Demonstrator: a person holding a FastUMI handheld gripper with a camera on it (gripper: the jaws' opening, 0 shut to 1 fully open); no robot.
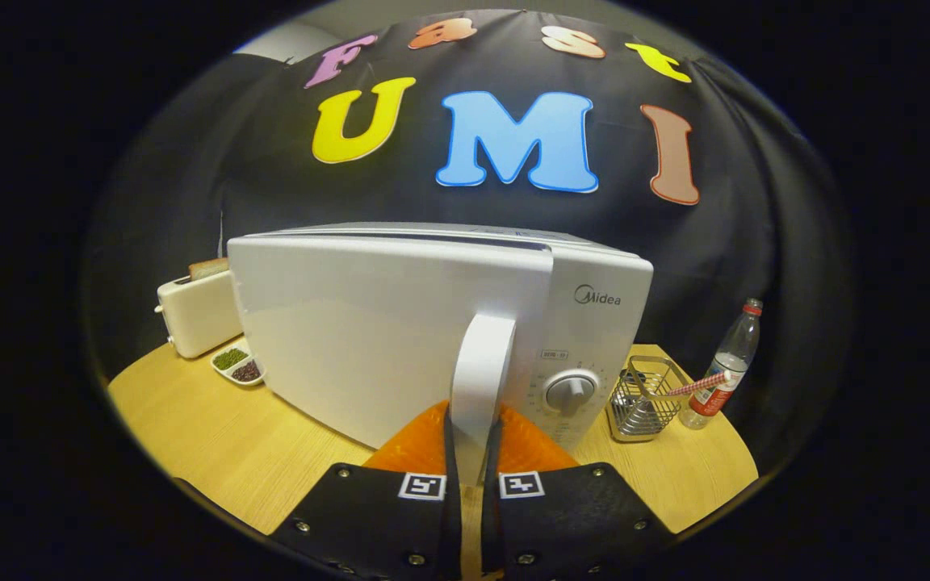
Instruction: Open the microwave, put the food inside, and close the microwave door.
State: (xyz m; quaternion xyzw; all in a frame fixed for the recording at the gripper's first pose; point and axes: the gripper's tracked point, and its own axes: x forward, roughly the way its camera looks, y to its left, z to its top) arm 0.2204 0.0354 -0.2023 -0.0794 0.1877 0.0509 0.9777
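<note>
A white microwave [594,323] stands on the wooden table [215,436] straight ahead of me. Its door [368,331] is swung partly out from the body, with a gap along its top edge. A white upright handle [481,363] runs down the door's right side. My gripper [471,440] is shut on the lower part of that handle, one finger on each side. To the handle's right sits the round control knob [570,392].
A cream toaster [198,311] with bread in it stands behind the microwave's left. A small white dish [237,365] of dark and green bits lies beside it. Right of the microwave are a wire basket [643,399] and a plastic bottle [727,363].
</note>
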